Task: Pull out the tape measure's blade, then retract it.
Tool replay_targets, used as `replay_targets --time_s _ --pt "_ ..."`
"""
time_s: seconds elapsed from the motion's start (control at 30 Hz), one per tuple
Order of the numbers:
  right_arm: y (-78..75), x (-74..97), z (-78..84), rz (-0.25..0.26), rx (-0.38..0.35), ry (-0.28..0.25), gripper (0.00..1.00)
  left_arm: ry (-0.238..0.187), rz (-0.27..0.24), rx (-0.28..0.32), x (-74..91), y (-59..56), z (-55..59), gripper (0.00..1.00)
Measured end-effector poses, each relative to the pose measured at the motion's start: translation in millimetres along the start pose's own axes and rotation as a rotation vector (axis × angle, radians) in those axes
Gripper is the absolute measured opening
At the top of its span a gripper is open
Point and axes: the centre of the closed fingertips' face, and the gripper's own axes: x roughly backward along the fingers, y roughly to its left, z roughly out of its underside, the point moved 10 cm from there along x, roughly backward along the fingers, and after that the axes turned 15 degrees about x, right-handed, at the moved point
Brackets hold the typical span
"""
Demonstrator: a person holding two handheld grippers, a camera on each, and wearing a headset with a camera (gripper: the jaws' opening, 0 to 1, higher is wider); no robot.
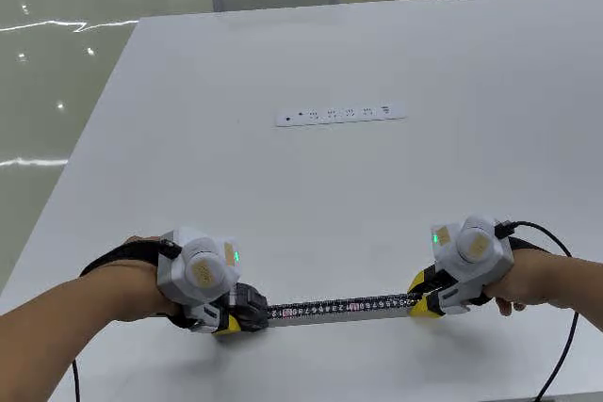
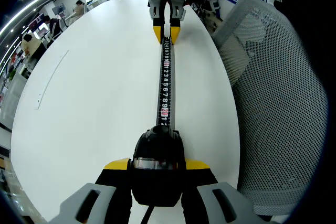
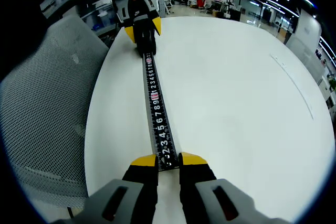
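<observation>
The tape measure (image 2: 157, 153) sits at the near edge of the white counter (image 1: 283, 195). Its black case is clamped between the yellow-tipped left tongs (image 1: 231, 317), which press against its two sides. From the case the blade (image 1: 339, 308) runs out to the right, low along the counter, with its printed numbers facing up. The right tongs (image 3: 168, 161) pinch the blade's free end, one jaw on either side of it. The blade is stretched straight between the two tongs, which are well apart. A hand holds each tool, and a dark cable trails from the right one toward the near edge. Farther across the counter, about midway, lies a white power strip (image 1: 341, 114), well apart from the tape measure. A grey mesh chair (image 2: 273, 103) stands just beside the counter's near edge.
</observation>
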Motion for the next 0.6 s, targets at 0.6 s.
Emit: replay_targets --time_s 0.6 --pt "0.2 1.2 2.9 0.005 -0.01 -0.006 0.13 -0.002 -0.003 0.001 0.2 -0.2 0.2 0.32"
